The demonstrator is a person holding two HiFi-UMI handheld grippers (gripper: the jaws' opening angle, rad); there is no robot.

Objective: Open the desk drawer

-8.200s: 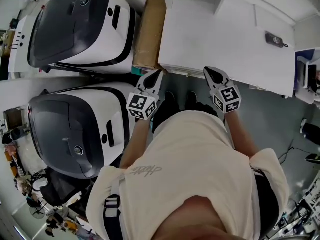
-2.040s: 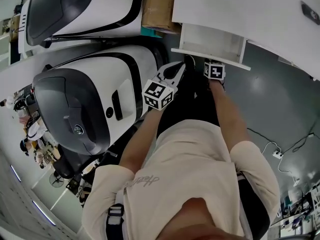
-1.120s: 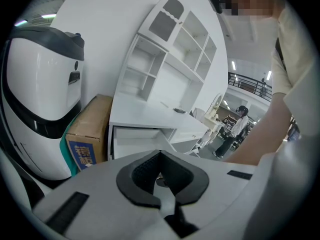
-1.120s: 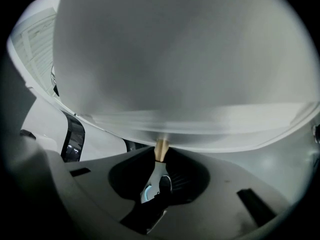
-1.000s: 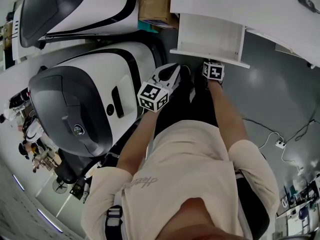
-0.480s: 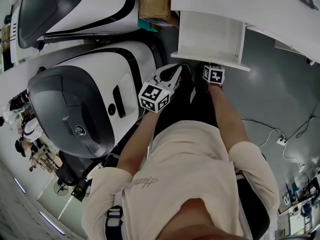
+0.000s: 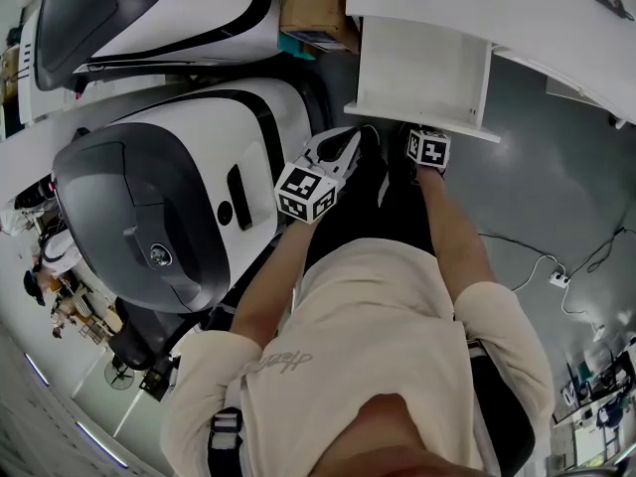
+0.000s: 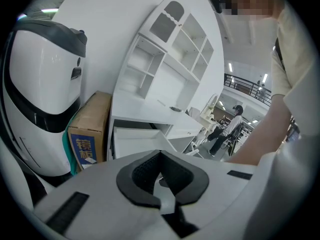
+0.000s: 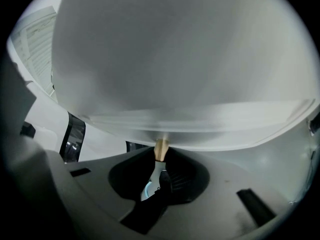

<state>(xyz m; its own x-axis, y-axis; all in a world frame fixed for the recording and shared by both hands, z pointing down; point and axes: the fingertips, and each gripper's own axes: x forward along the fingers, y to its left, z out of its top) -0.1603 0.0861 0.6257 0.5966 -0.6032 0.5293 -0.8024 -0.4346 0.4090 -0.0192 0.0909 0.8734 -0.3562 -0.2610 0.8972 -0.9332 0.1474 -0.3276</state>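
The white desk (image 7: 477,8) has its drawer (image 7: 422,73) pulled well out toward me, its bare white inside showing. My right gripper (image 7: 423,132) sits at the drawer's front panel. In the right gripper view that panel (image 9: 175,84) fills the frame, and the right gripper (image 9: 161,156) is shut on the small tan drawer knob (image 9: 161,148). My left gripper (image 7: 350,139) hangs to the left of the drawer front, apart from it, shut and holding nothing. The left gripper view looks past the left gripper (image 8: 160,155) to the drawer (image 8: 135,141) under the desk top.
Two large white-and-black machines (image 7: 159,187) stand close on the left. A cardboard box (image 7: 313,8) stands between them and the desk. A white hutch with shelves (image 8: 165,59) rises on the desk. Cables (image 7: 542,266) lie on the grey floor at right. A person (image 8: 232,126) stands far off.
The drawer, shut in the earliest frame, has slid out of the desk toward me with the right gripper at its front. The left gripper has drifted back slightly alongside.
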